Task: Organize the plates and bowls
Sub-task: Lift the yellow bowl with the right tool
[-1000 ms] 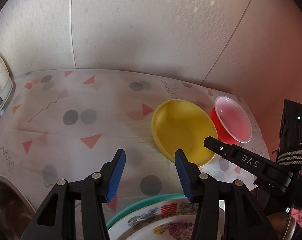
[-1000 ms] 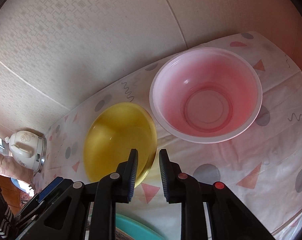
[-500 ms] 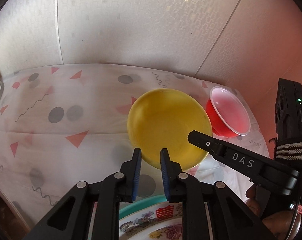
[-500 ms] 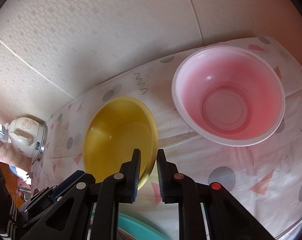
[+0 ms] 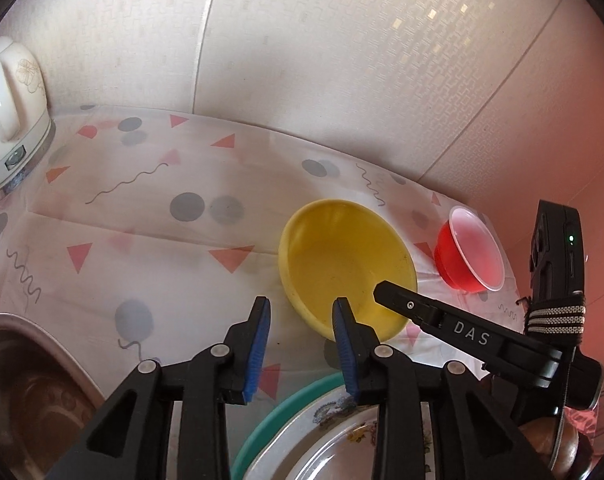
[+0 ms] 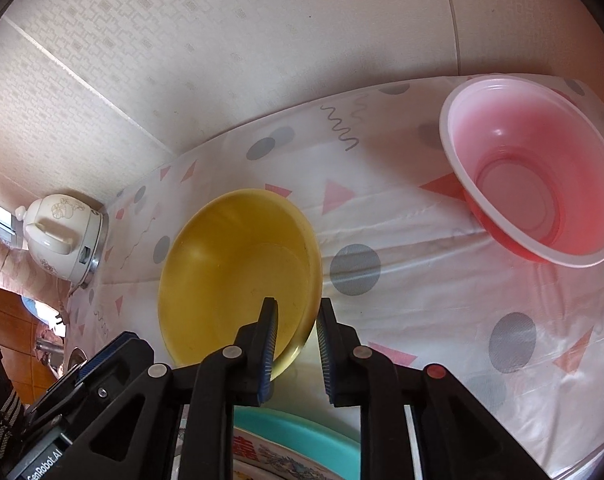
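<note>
A yellow bowl (image 5: 341, 264) sits on the patterned tablecloth, tilted, and shows in the right wrist view (image 6: 234, 272) too. My right gripper (image 6: 296, 316) has its jaws astride the bowl's near rim with a gap on each side, so it is open. My left gripper (image 5: 302, 316) is open and empty, just left of the bowl's near edge. A red bowl (image 5: 469, 256) with a white rim stands to the right of the yellow one (image 6: 537, 184). A flowered plate (image 5: 341, 440) on a teal plate (image 5: 286, 412) lies below my grippers.
A white electric kettle (image 5: 10, 116) stands at the far left by the wall (image 6: 62, 236). A metal basin (image 5: 26, 380) is at the lower left. The wall runs close behind the table. The tablecloth (image 5: 142, 240) is bare left of the yellow bowl.
My left gripper was open, shut half a second ago, and has opened again and pulled back left. My right gripper has opened slightly around the yellow bowl's rim.
</note>
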The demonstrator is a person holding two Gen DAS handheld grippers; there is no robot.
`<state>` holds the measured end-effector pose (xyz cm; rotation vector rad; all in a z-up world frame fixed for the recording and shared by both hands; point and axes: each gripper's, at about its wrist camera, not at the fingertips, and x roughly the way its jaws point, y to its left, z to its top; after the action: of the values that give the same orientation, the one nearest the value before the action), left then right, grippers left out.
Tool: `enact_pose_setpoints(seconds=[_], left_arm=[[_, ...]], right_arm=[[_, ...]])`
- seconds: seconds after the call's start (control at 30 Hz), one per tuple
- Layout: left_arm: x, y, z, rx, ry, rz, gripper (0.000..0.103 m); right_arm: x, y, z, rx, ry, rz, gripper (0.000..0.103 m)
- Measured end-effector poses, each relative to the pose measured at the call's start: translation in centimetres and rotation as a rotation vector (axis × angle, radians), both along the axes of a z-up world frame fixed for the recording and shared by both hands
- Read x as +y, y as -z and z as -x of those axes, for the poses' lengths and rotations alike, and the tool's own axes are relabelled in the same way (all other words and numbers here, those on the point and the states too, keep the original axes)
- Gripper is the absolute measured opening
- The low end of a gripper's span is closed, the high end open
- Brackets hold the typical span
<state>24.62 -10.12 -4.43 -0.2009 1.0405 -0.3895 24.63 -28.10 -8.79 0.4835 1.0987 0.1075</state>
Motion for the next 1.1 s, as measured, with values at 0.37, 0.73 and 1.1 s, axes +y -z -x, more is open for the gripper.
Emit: enact_pose_setpoints(seconds=[0.37, 0.73, 1.1], left_arm=[[-1.0, 1.4, -1.2, 0.032, 0.020, 0.002, 0.021], [-1.0, 1.4, -0.5, 0.022, 0.019, 0.008, 0.020], [0.8, 1.1, 0.6, 0.011, -0.022, 0.000, 0.020]], right_arm=[[-0.5, -0.8, 0.5, -0.028, 0.034, 0.008, 0.021], [0.4, -1.0, 0.8, -0.035, -0.008, 0.043, 0.016], [2.0, -0.7, 0.9, -0.024, -0.048, 0.016, 0.016]])
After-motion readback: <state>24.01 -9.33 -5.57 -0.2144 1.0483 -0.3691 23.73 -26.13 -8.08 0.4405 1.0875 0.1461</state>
